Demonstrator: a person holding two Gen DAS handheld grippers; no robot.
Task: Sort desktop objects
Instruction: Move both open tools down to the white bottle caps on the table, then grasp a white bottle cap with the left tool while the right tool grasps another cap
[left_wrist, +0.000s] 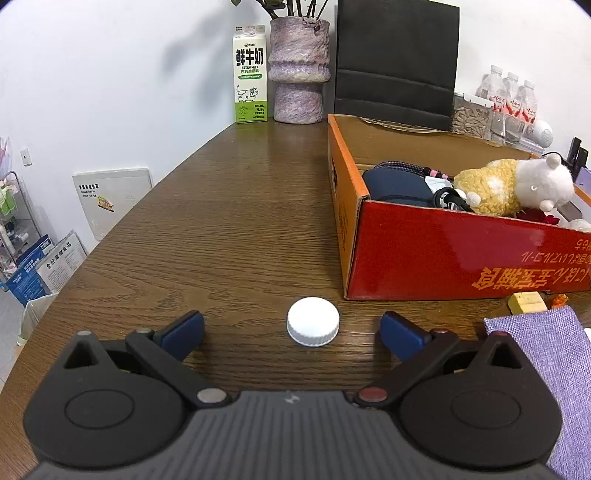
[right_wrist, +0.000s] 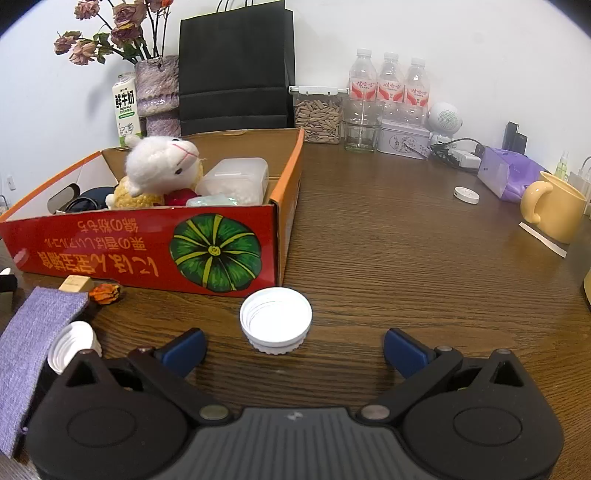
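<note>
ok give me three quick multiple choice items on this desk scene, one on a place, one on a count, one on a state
1. Where is the plush sheep?
A. in the red cardboard box
B. on the purple cloth
C. beside the yellow mug

2. How many water bottles stand at the wall?
A. two
B. three
C. five

3. How does the white cap in front of the right tool lie?
A. threaded opening up
B. closed top up
C. on its edge

Answers:
1 A, the sheep sits among the things inside the box.
2 B, three labelled bottles stand in a row.
3 A, its inner threads show.
</note>
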